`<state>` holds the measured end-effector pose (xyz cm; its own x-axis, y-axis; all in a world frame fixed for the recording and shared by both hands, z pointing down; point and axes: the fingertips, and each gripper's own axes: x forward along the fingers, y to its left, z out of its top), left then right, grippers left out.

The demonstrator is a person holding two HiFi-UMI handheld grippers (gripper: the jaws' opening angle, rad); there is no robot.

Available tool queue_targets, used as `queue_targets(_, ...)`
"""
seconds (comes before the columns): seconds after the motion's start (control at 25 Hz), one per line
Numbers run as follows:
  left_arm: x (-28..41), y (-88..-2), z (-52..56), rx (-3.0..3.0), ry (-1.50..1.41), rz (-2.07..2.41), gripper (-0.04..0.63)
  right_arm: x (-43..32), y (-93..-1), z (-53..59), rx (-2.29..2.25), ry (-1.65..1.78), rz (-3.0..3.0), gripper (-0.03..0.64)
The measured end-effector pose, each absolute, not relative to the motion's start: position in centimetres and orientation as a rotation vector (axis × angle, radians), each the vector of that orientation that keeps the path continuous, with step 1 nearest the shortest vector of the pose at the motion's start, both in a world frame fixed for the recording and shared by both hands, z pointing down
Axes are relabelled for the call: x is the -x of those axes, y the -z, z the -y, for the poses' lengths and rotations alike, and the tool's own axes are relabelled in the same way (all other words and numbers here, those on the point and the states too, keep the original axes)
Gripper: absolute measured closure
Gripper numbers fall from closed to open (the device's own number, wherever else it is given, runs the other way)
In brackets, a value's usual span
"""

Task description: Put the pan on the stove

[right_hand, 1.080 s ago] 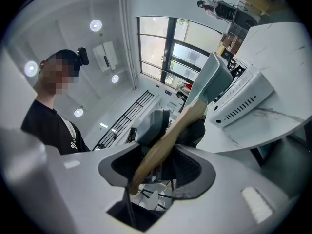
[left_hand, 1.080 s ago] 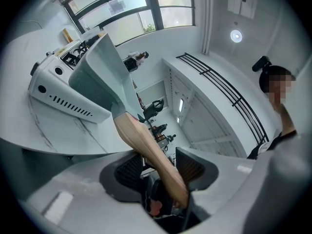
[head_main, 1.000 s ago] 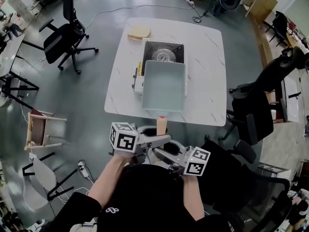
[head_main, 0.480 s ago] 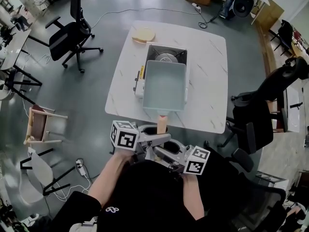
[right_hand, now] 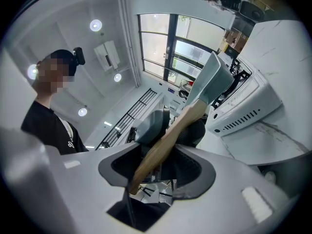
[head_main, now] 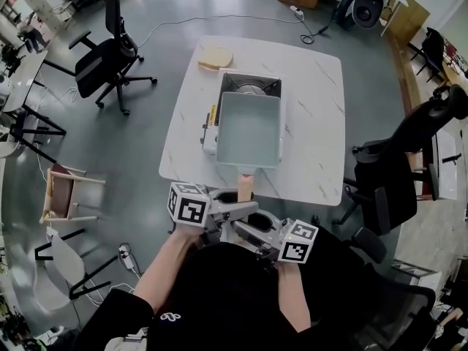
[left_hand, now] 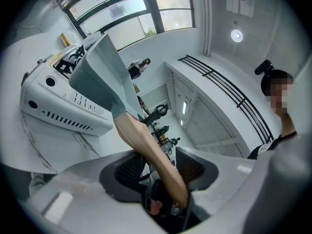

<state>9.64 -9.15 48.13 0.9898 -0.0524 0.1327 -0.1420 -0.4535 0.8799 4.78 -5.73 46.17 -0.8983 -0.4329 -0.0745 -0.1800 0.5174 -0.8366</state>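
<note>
Pan above stove, near table front edge; left gripper, right gripper clamp handle.

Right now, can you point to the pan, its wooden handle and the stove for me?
pan (head_main: 249, 130): head view, the middle of its flat inside.
wooden handle (head_main: 246, 187): head view, about halfway along it.
stove (head_main: 251, 87): head view, the round burner showing past the pan.
</note>
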Motion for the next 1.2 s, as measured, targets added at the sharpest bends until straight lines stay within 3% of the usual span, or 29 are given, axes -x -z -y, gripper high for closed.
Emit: queue_targets(1.2,-9.2,-49.8,17.0,-1.987,-0.109,0.147,0.383,-4.4,-47.8,13.6,0.529,1.385,-2.464,0.413)
